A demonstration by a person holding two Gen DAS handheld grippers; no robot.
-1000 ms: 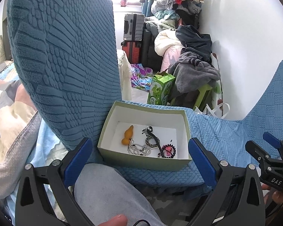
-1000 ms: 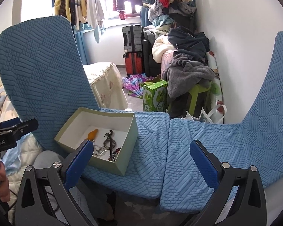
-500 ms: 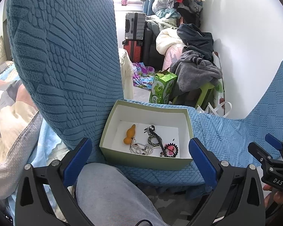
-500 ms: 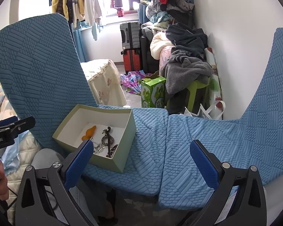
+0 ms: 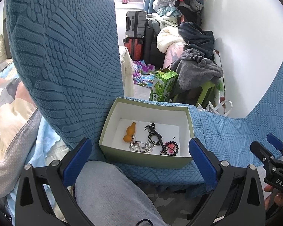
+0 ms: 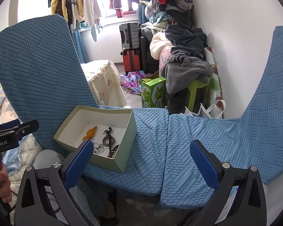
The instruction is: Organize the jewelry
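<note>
Blue-padded fingers of the left gripper (image 5: 139, 158) stand spread wide and hold nothing, poised above a grey-trousered knee (image 5: 111, 192) and just short of a pale green cardboard box (image 5: 145, 160). That open box sits on a blue textured seat cushion (image 6: 149, 162), against the foot of a tall blue chair back (image 5: 66, 56). On its white floor lie the jewelry pieces: an orange gourd-shaped charm (image 5: 129, 132) at left, a silver bead chain (image 5: 139, 146) near the front wall, a black-and-white patterned ring pendant (image 5: 154, 137) at centre, and a pink piece with dark beads (image 5: 171, 147) at right. Farther right, the right gripper (image 6: 139, 160) is likewise splayed and empty, over the seam between two seat cushions, well apart from the box. A green carton (image 6: 153, 92) stands on the floor behind.
</note>
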